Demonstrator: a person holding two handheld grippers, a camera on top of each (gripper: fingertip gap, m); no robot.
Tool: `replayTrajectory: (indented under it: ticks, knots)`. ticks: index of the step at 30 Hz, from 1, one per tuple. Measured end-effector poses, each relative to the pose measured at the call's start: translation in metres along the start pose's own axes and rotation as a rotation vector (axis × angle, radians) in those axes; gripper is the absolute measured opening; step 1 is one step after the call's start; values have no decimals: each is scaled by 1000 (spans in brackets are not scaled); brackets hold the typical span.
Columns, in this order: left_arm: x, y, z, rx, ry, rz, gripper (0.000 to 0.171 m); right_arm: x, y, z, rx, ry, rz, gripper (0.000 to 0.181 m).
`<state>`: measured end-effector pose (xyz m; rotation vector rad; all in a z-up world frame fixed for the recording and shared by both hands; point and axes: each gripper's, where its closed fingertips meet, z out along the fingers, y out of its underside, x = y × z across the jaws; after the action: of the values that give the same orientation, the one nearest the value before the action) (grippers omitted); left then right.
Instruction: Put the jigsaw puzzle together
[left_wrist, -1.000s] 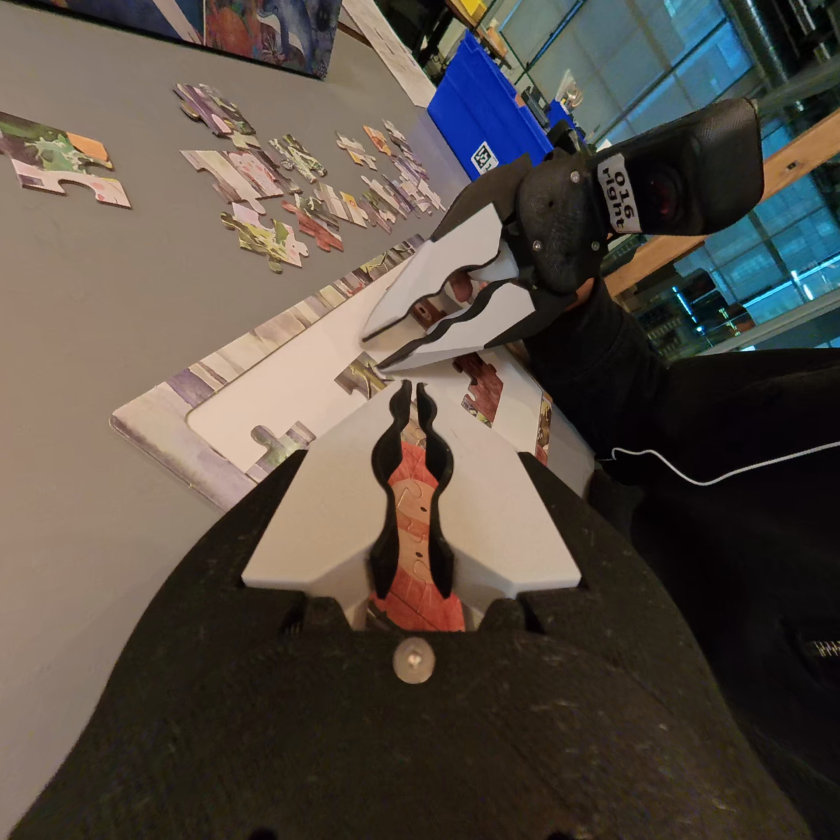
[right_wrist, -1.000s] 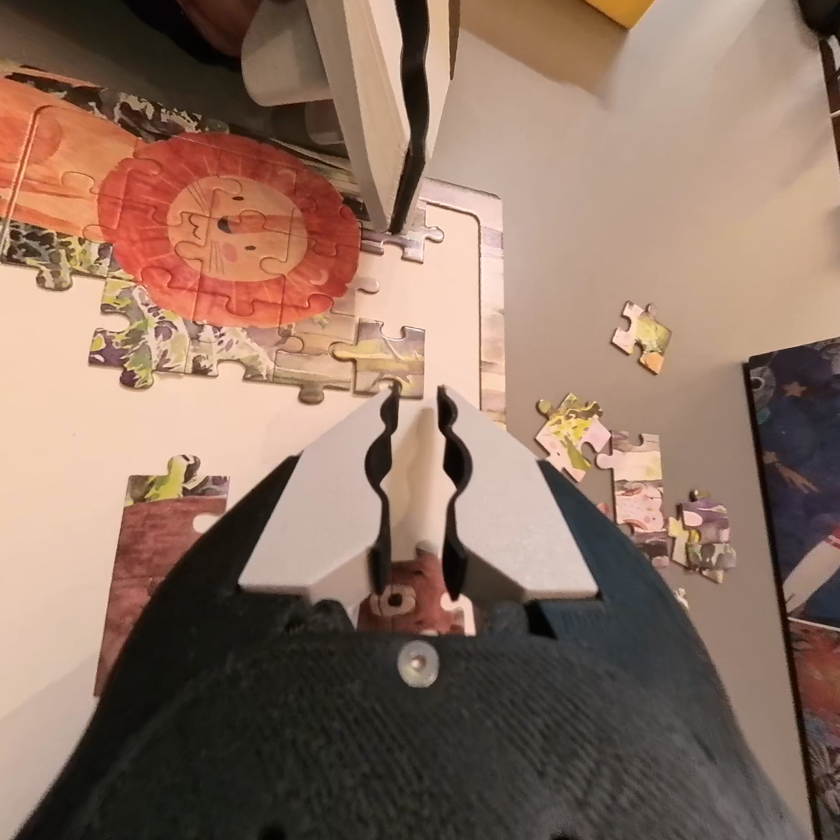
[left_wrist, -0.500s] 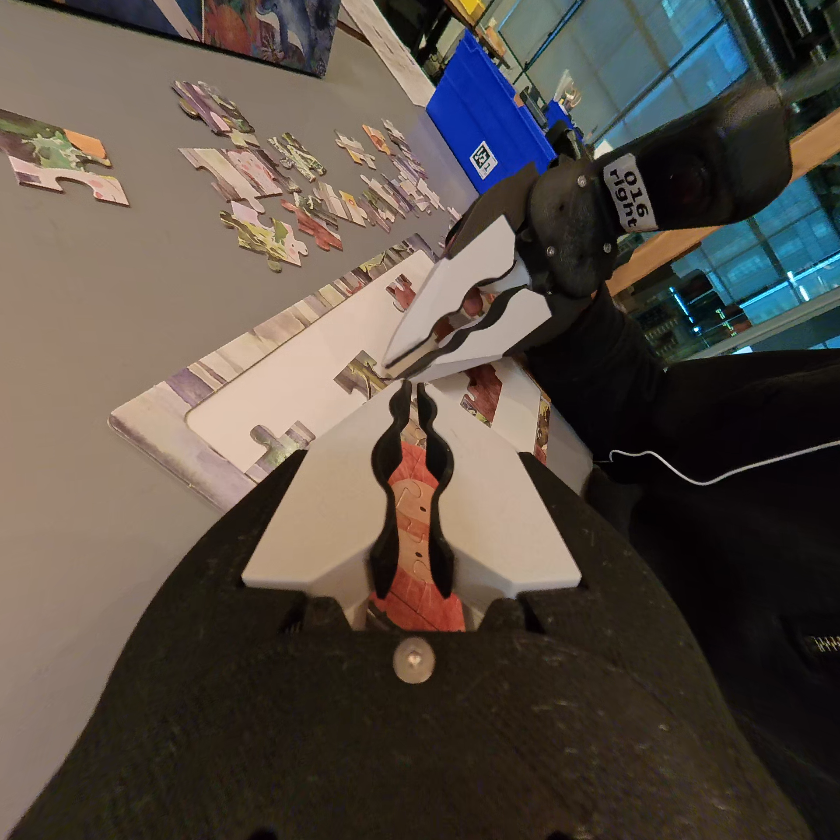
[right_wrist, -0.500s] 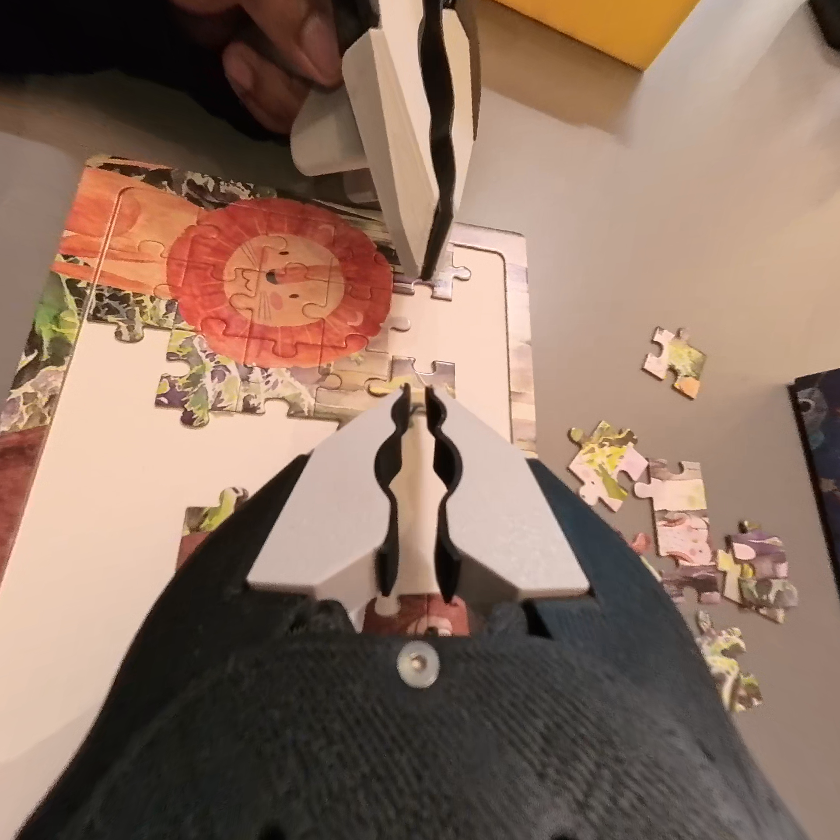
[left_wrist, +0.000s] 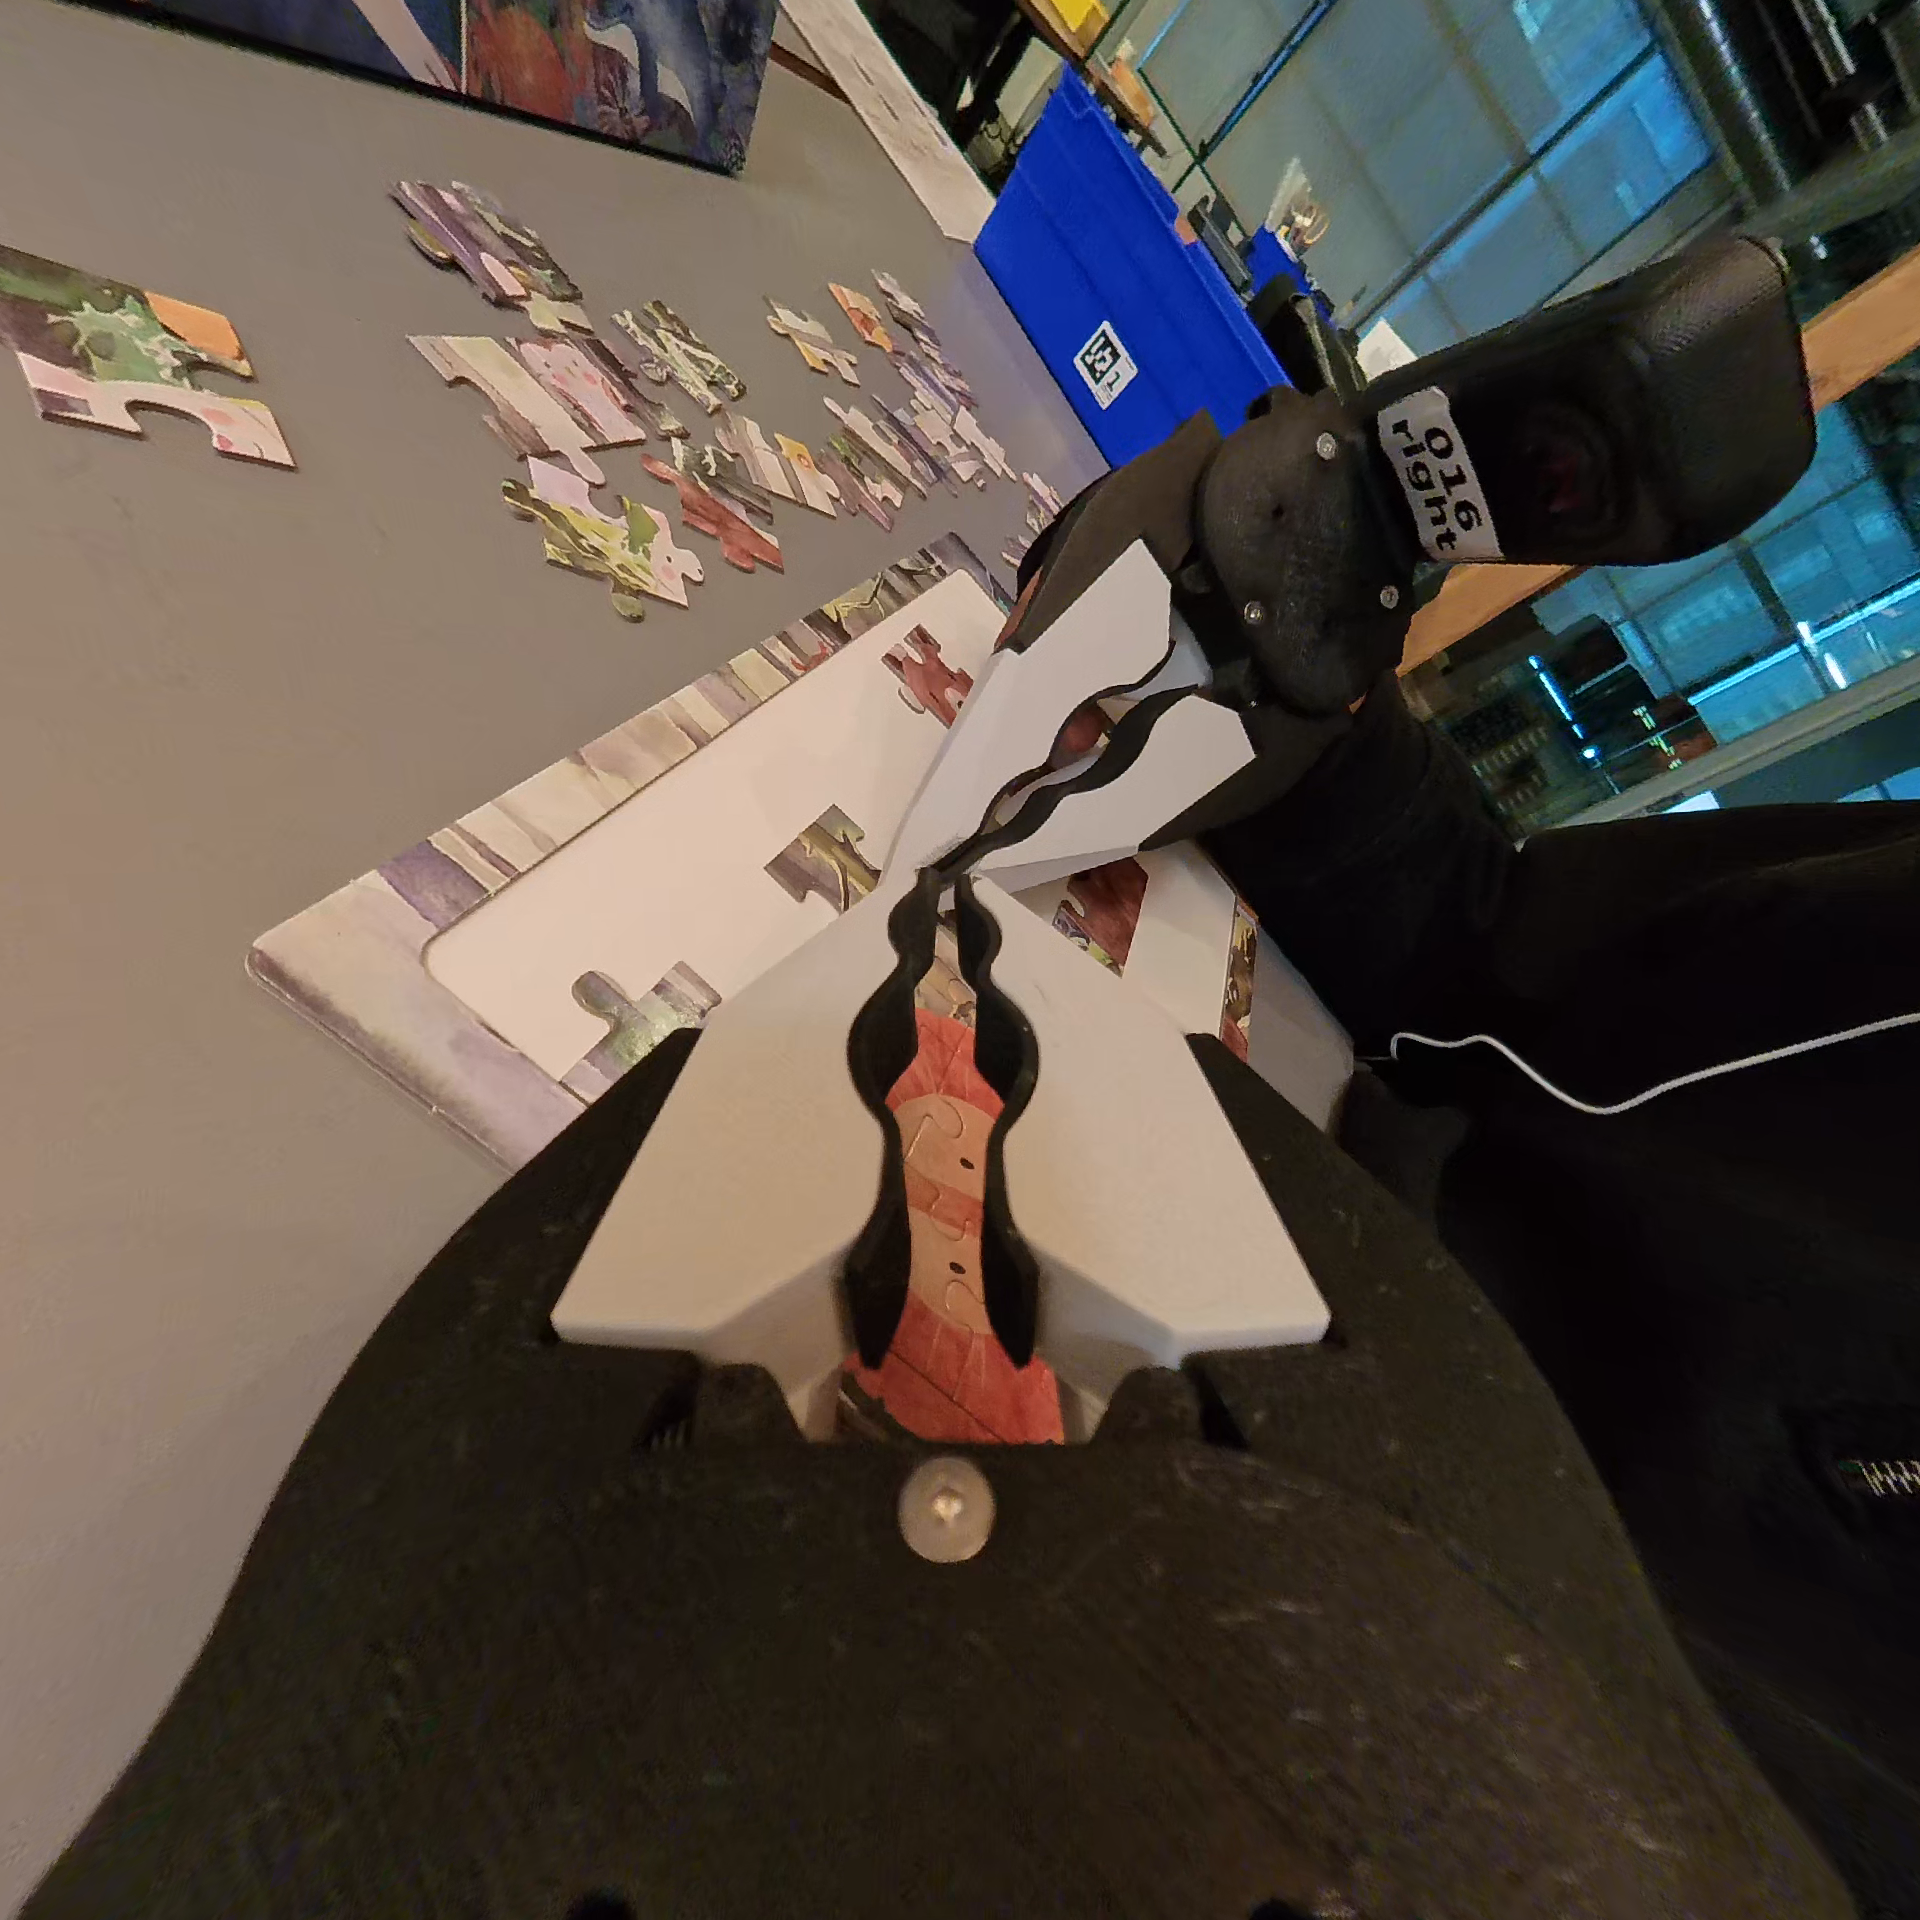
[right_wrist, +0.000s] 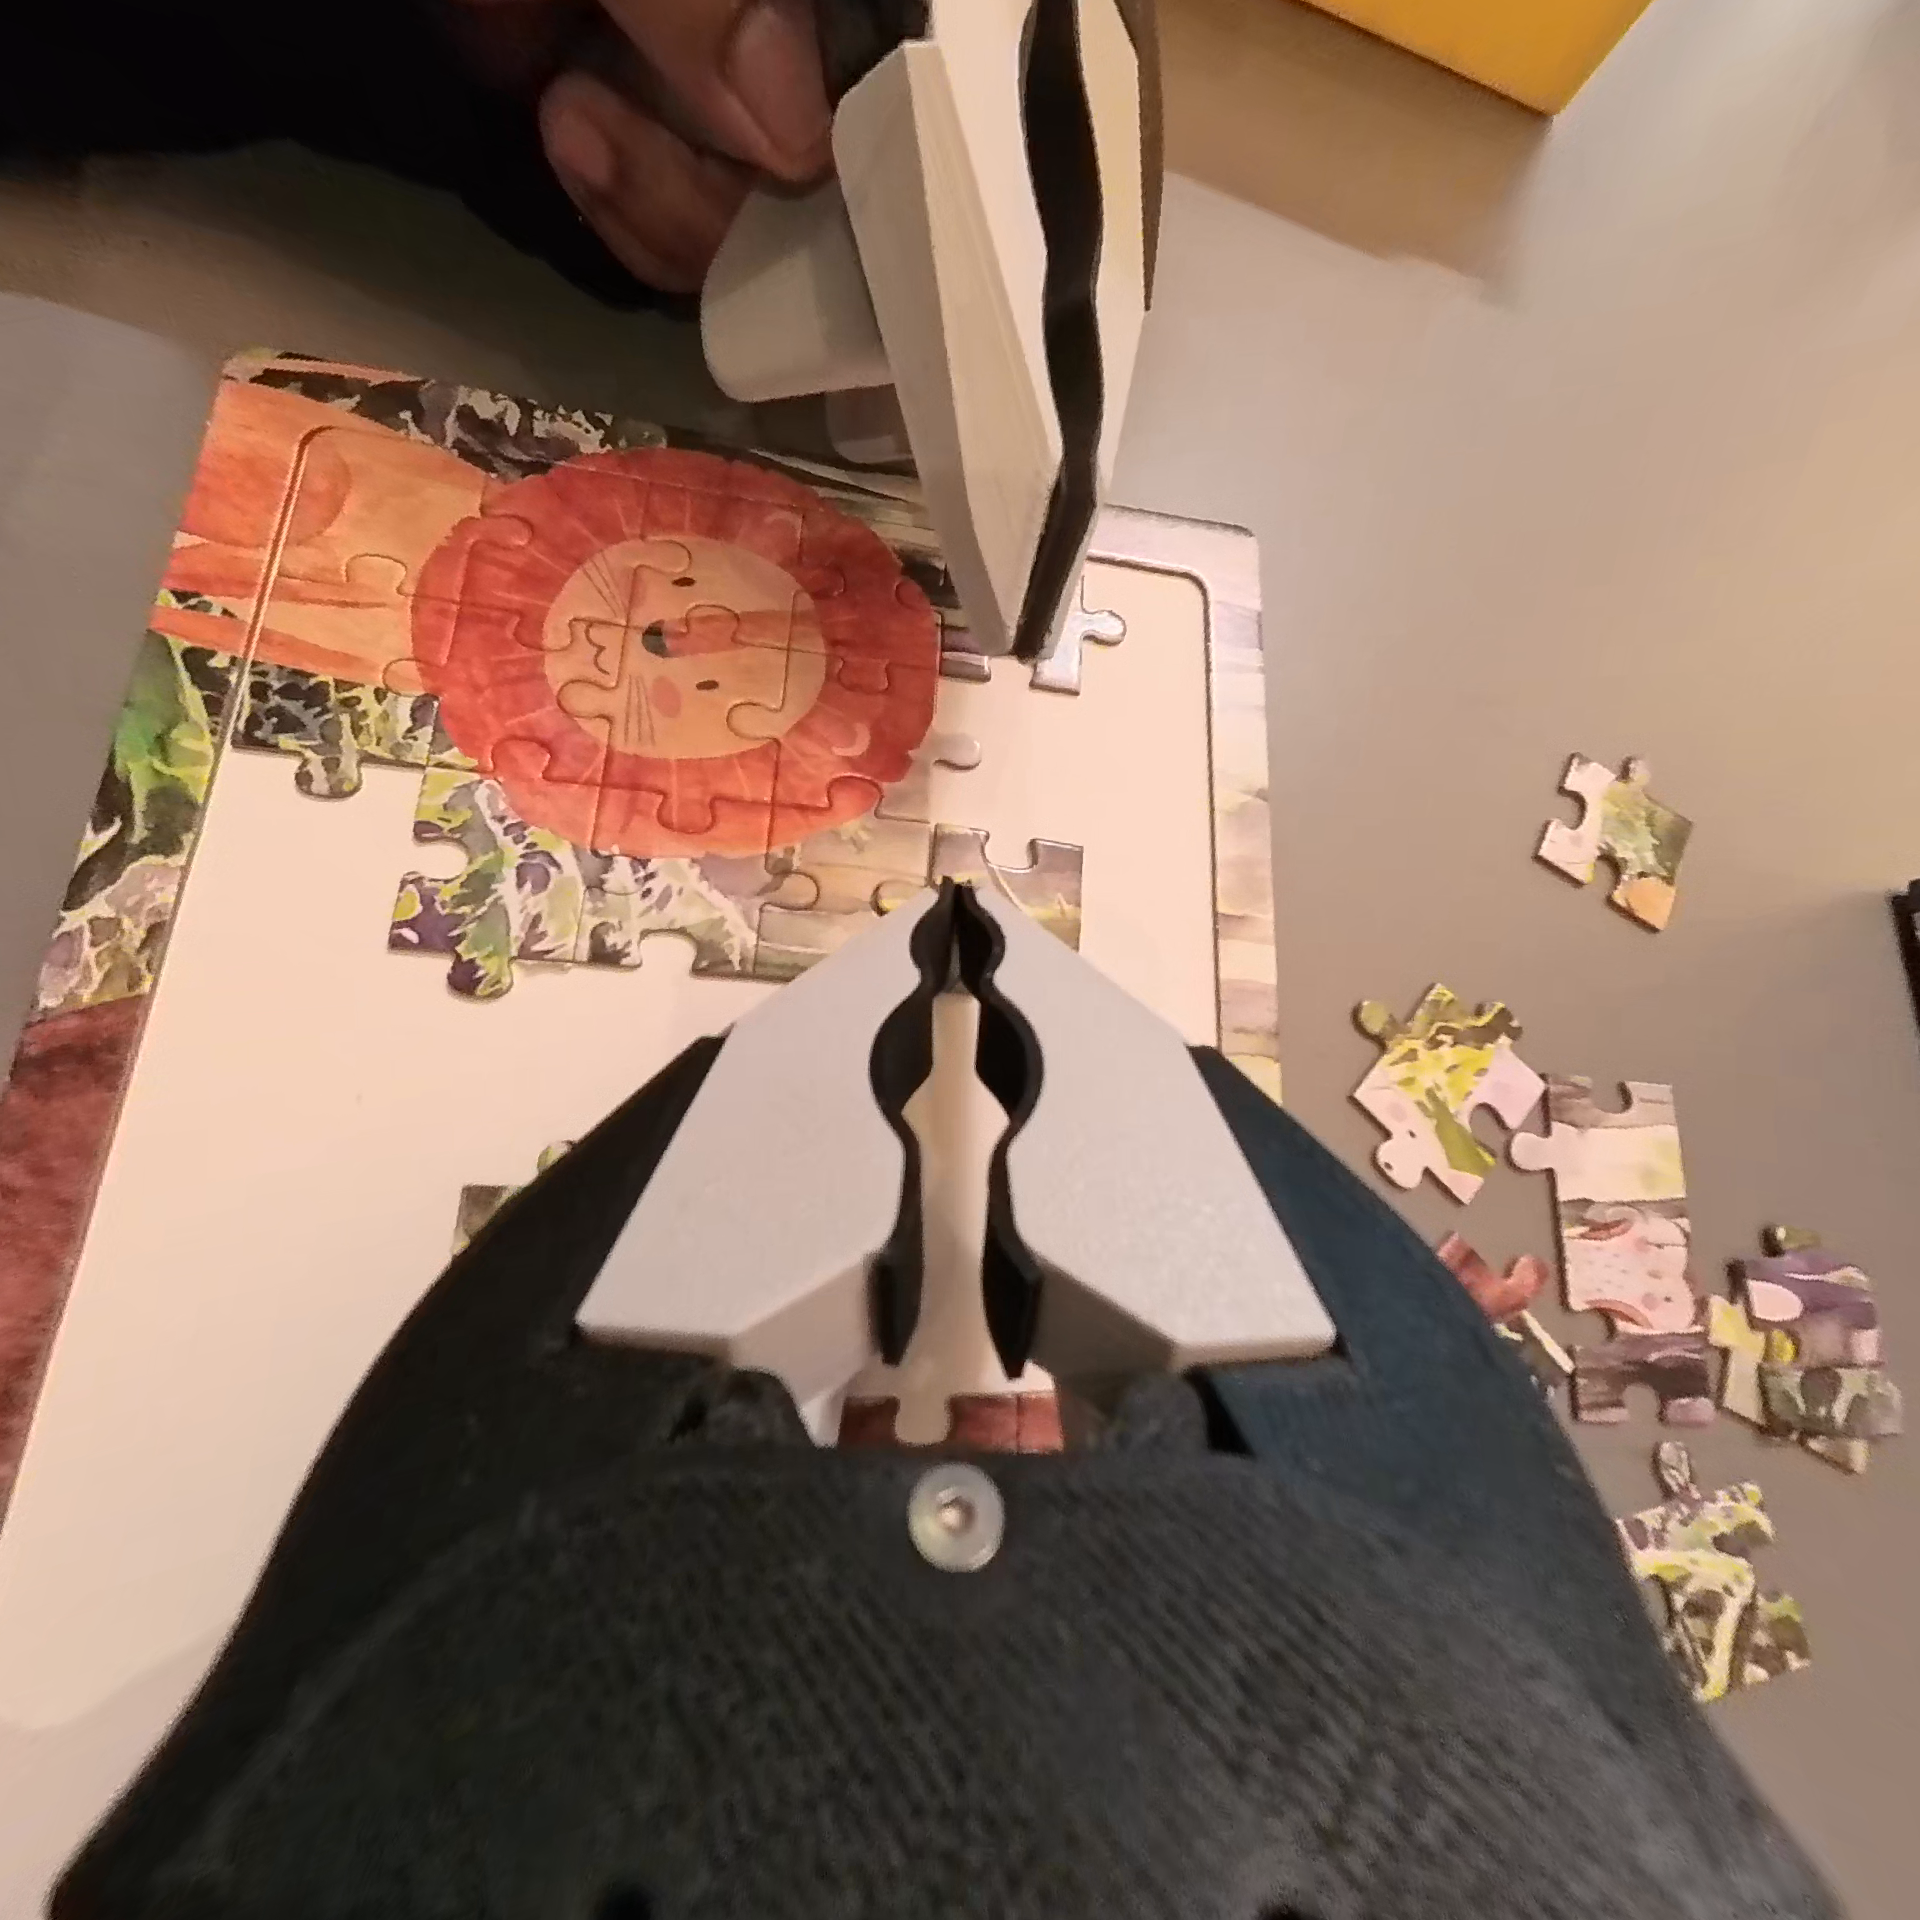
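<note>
The white puzzle tray (right_wrist: 260, 1143) with a printed border lies on the grey table and also shows in the left wrist view (left_wrist: 675, 862). The joined lion section (right_wrist: 675, 665) fills its upper left. My left gripper (left_wrist: 940, 883) is shut, and in the right wrist view (right_wrist: 1023, 644) its tips rest on a grey piece (right_wrist: 1086, 644) at the tray's upper right. My right gripper (right_wrist: 954, 894) is shut with nothing visible between its tips. It hovers over the lower edge of the joined pieces and also shows in the left wrist view (left_wrist: 951, 857), close to my left tips.
Several loose pieces (right_wrist: 1621, 1226) lie on the table right of the tray and also show in the left wrist view (left_wrist: 644, 436). One piece (right_wrist: 1616, 852) lies apart. A dark picture board (left_wrist: 520, 62), a blue crate (left_wrist: 1101, 260) and a person's hand (right_wrist: 707, 135) are nearby. The left gripper's tips are roughly 4 centimeters from the right gripper's. The joined lion section (right_wrist: 675, 665) is about 7 centimeters from both grippers' fingertips.
My right gripper's jaws went from open to shut while it drew back and up from the tray. My left gripper stayed in place on the grey piece.
</note>
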<state>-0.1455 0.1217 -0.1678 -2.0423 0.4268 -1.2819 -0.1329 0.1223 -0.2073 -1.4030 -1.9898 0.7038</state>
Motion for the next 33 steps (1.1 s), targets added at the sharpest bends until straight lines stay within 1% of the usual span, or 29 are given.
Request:
replayTrajectory:
  ticks: [7,20,25,29,33]
  knots:
    - [0,0,0,0,0,-1,1,-4,-3,0,0,-7,-17,0]
    - [0,1,0,-5,0,-5,2,-6,-1,1,-29,-22,50,0]
    - [-1,1,1,-8,-2,-7,2,-6,-1,1,-38,-37,136,0]
    - [-1,1,1,-8,-3,-7,2,-6,-1,1,-34,-58,158,0]
    - [-1,1,1,-9,-4,-7,2,-6,-1,2,-39,-85,271,0]
